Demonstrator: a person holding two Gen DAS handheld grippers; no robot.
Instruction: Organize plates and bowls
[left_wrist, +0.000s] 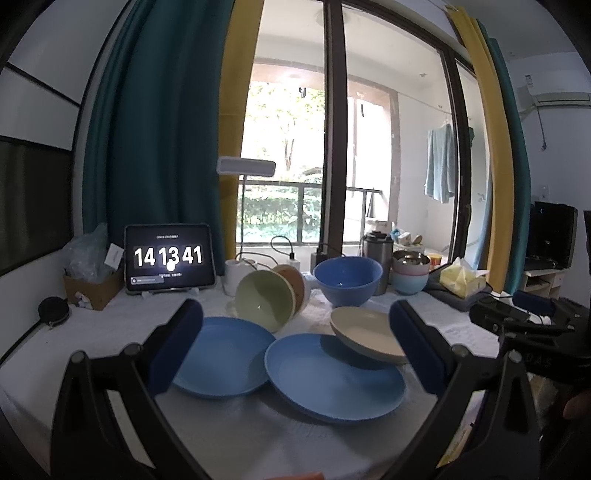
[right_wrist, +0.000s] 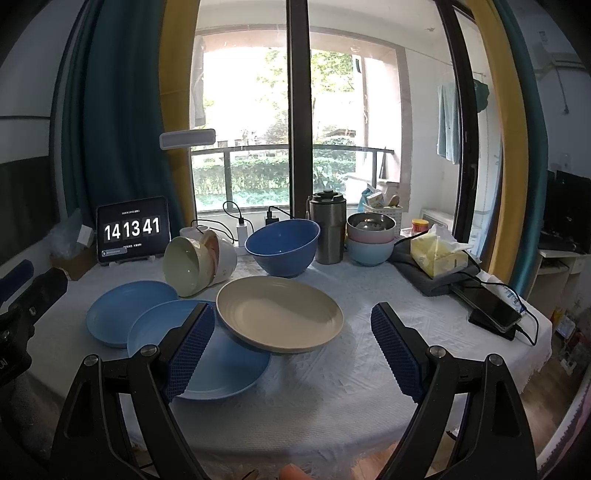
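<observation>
Two blue plates lie side by side on the white cloth, one on the left (left_wrist: 221, 354) (right_wrist: 129, 310) and one nearer the middle (left_wrist: 332, 376) (right_wrist: 221, 369). A beige plate (left_wrist: 365, 332) (right_wrist: 280, 314) rests tilted, its left edge on the middle blue plate. Behind them a green bowl (left_wrist: 264, 299) (right_wrist: 184, 266) lies on its side, nested with other bowls. A large blue bowl (left_wrist: 347, 275) (right_wrist: 282, 245) stands upright. My left gripper (left_wrist: 295, 339) is open above the plates and holds nothing. My right gripper (right_wrist: 293, 343) is open in front of the beige plate, also holding nothing.
A tablet clock (right_wrist: 133, 229) stands at the back left. A steel tumbler (right_wrist: 327, 229), a stack of pastel bowls (right_wrist: 371, 240), a tissue pack (right_wrist: 439, 254) and a phone on a charger (right_wrist: 491, 310) line the back and right. The table's front edge is near.
</observation>
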